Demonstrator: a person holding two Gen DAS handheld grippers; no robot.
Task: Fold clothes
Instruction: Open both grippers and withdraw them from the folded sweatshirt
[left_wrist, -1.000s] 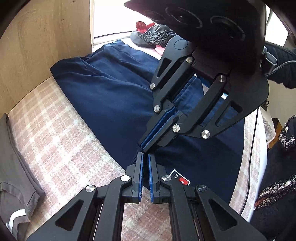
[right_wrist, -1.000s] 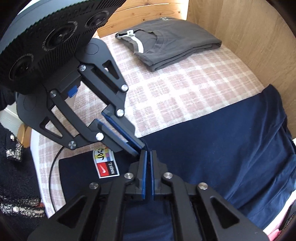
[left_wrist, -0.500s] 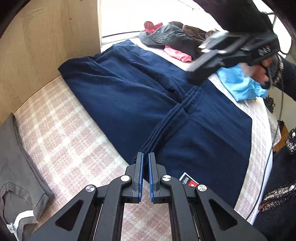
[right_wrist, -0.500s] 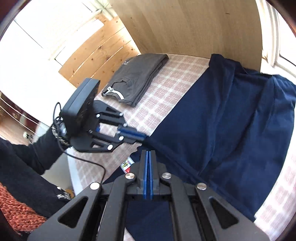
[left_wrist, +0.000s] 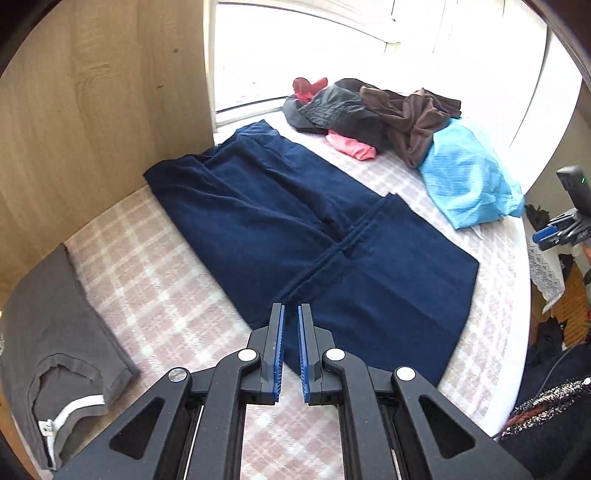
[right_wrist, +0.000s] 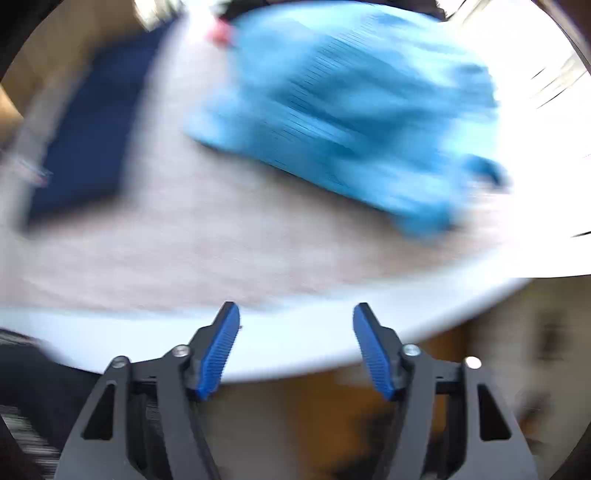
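Observation:
A navy garment (left_wrist: 295, 221) lies flat on the plaid bed cover (left_wrist: 147, 277), with a folded rectangle at its near right end. My left gripper (left_wrist: 290, 308) sits at the garment's near edge. Its fingers stand a narrow gap apart, with navy cloth showing between them. My right gripper (right_wrist: 295, 308) is open and holds nothing. It hangs over the bed's white edge (right_wrist: 295, 350) and faces a light-blue garment (right_wrist: 351, 110). This view is blurred by motion. The left wrist view shows the right gripper (left_wrist: 554, 232) off the bed at the far right.
A folded grey garment (left_wrist: 48, 332) lies at the near left. At the far end of the bed, a pile of dark, brown and pink clothes (left_wrist: 369, 110) sits beside the light-blue garment (left_wrist: 465, 177). A wooden wall (left_wrist: 92, 110) runs along the left.
The right gripper let go of the navy cloth, opened and swung off to the right past the bed's edge. The garment's label is now out of sight. The left gripper's gap is unchanged.

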